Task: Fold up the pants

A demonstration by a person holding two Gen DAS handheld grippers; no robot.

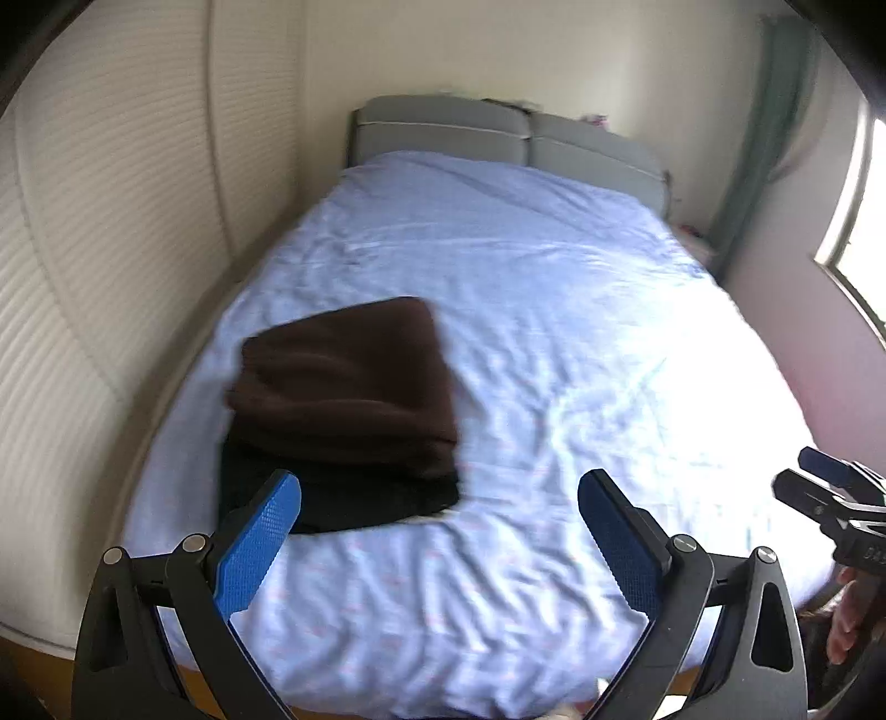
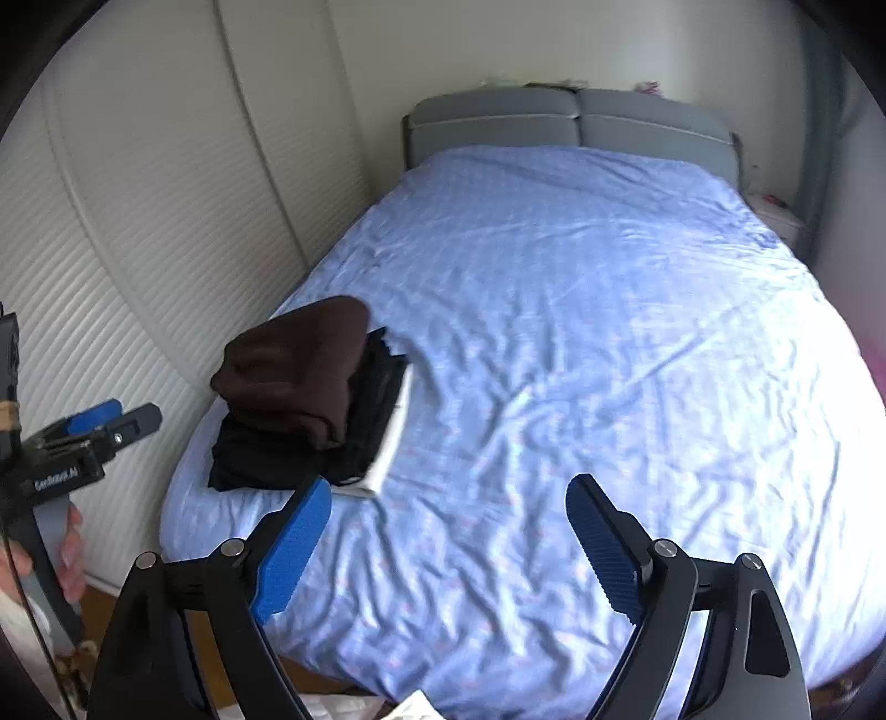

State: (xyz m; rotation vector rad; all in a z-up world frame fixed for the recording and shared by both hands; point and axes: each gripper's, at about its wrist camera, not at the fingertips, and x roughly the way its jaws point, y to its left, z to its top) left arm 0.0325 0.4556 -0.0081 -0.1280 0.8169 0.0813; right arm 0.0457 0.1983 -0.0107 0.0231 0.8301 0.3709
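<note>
Pants [image 1: 343, 382], brown, soft and limp, lie folded atop black clothes [image 1: 338, 498]; grip their thick folded edge. Left gripper [image 1: 440, 509] and right gripper [image 2: 448, 515] gape wide, empty.

I see a bed [image 1: 498, 288] under a wrinkled light-blue sheet [image 2: 581, 343], with a grey padded headboard [image 1: 498, 133] in 2 sections against a cream back wall [image 1: 470, 44]. Along the bed's left side stands a white ribbed wardrobe [image 2: 138, 221]. A green curtain [image 1: 775, 111] hangs beside a bright window [image 1: 858, 210], whose daylight washes out the sheet's right side. Wooden floor [image 2: 166, 609] shows below.
</note>
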